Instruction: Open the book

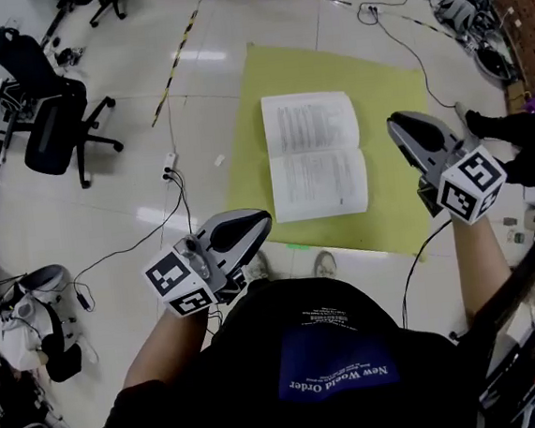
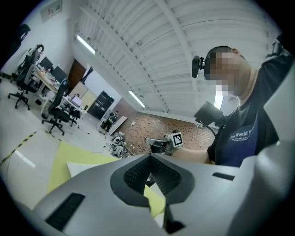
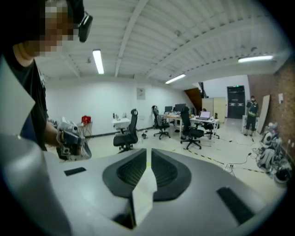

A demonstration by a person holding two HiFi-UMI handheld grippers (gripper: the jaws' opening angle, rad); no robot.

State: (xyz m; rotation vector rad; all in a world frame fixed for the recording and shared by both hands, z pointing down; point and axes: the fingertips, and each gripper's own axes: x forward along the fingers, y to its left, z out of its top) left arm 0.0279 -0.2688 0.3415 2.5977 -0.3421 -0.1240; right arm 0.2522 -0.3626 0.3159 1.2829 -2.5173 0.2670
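The book (image 1: 315,157) lies open and flat on the yellow mat (image 1: 389,103) on the floor, with printed pages up. My left gripper (image 1: 266,220) is held up near my body, off the mat's near left corner, jaws shut and empty. My right gripper (image 1: 392,123) hangs in the air right of the book, clear of it. In the left gripper view the left gripper (image 2: 150,157) has its tips together, with the mat (image 2: 69,156) and a corner of the book (image 2: 80,168) below. In the right gripper view the right gripper (image 3: 148,152) shows a thin slit with nothing in it.
A black office chair (image 1: 57,125) stands at the left. A power strip (image 1: 169,166) and cables run beside the mat. Gear lies piled at the top right (image 1: 464,1) and a headset at the left (image 1: 33,316). My shoes (image 1: 324,264) stand at the mat's near edge.
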